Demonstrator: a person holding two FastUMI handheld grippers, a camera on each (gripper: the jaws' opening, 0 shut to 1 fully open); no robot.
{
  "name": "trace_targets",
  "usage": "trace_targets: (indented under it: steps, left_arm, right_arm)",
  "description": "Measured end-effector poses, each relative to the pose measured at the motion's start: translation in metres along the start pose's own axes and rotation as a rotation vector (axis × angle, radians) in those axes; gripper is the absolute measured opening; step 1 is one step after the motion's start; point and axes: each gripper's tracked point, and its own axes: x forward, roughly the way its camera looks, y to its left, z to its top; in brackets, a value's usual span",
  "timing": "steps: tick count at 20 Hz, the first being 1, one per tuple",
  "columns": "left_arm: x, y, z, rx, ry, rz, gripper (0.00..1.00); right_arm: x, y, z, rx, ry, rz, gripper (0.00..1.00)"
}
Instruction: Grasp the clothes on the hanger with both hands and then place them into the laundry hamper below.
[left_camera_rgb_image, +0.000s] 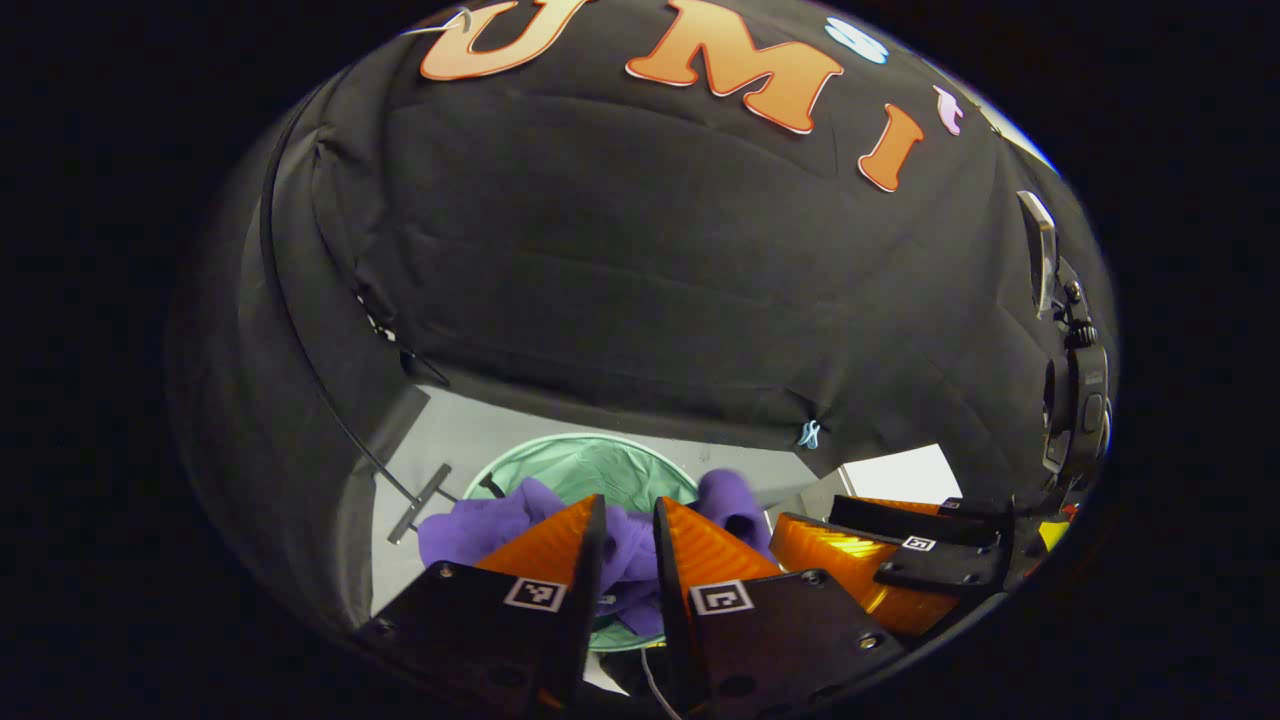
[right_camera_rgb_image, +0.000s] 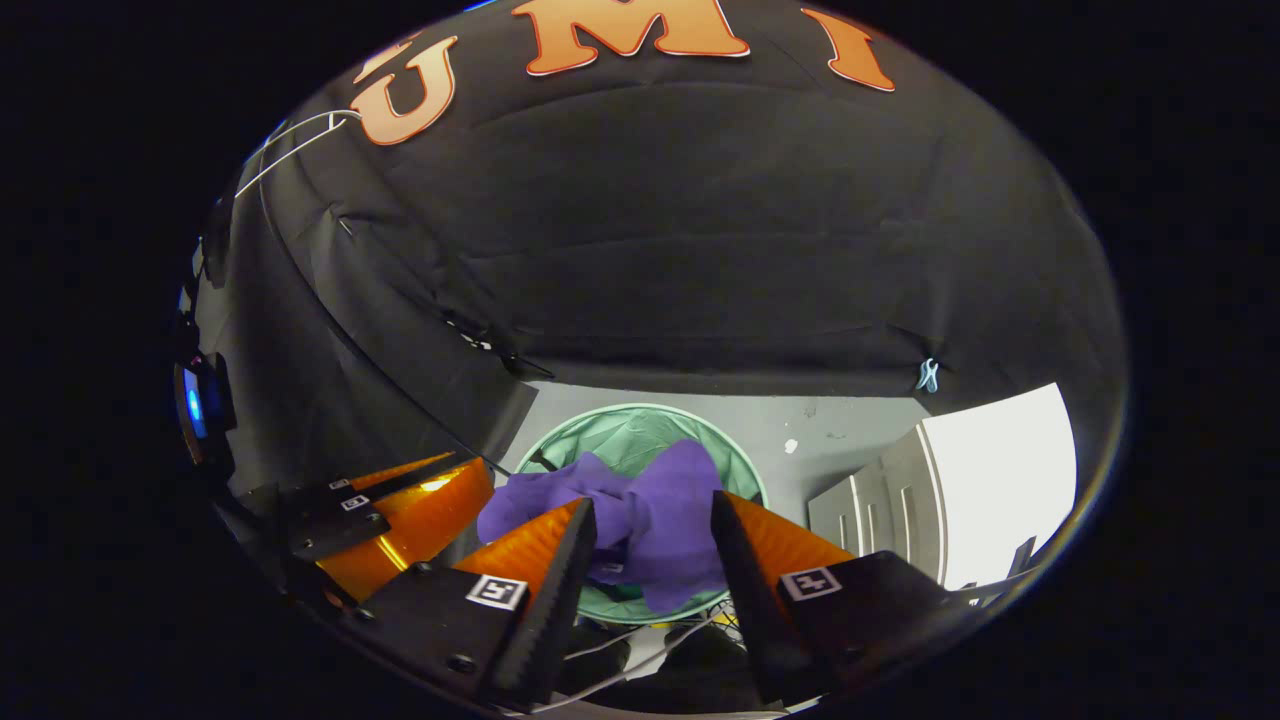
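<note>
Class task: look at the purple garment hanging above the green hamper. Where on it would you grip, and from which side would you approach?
Grip the bunched upper folds of the purple garment, coming from above and from the near side, probably best. The cloth is gathered into thick ridges there, giving the fingers something to pinch, and it hangs over the open green hamper. The left gripper already brackets such a fold; the right gripper stands wider.

Purple clothes (right_camera_rgb_image: 660, 520) cover the hamper (right_camera_rgb_image: 600, 425) mouth's near side.

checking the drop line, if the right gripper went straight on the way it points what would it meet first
Most likely the purple garment, bunched just past the right gripper, whose jaws stand apart. Behind it sits the green hamper; depth is hard to judge here.
</note>
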Motion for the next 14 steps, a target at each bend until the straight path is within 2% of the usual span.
trace_targets:
  steps: [1, 2, 3, 4, 5, 6, 7, 14]
  left_arm:
    - [-0.001, -0.001, -0.001, 0.008, 0.003, 0.002, 0.44]
    - [-0.002, 0.003, 0.000, 0.015, 0.013, 0.023, 0.57]
    - [-0.003, 0.005, -0.004, 0.005, 0.019, 0.028, 0.70]
    - [-0.002, 0.007, -0.005, -0.010, 0.023, 0.034, 0.81]
    - [-0.001, 0.009, -0.003, -0.024, 0.024, 0.043, 0.82]
    - [-0.005, 0.011, -0.002, -0.035, 0.022, 0.050, 0.92]
    - [-0.003, 0.013, -0.003, -0.044, 0.015, 0.057, 0.96]
    - [-0.023, 0.013, 0.022, -0.036, -0.087, 0.065, 0.96]
  right_arm:
    - [-0.002, 0.000, -0.001, 0.005, 0.000, -0.005, 0.75]
    - [-0.005, -0.003, 0.001, 0.013, 0.002, -0.019, 0.90]
    - [-0.006, -0.002, 0.001, 0.028, 0.005, -0.016, 0.87]
    - [-0.003, -0.003, 0.001, 0.039, 0.007, -0.014, 0.90]
    - [-0.004, -0.003, 0.002, 0.046, 0.005, -0.015, 0.98]
    - [-0.005, -0.004, 0.002, 0.048, 0.001, -0.019, 0.98]
    - [-0.005, -0.005, 0.003, 0.048, -0.007, -0.021, 0.98]
    - [-0.019, -0.006, 0.017, 0.017, -0.090, -0.027, 0.98]
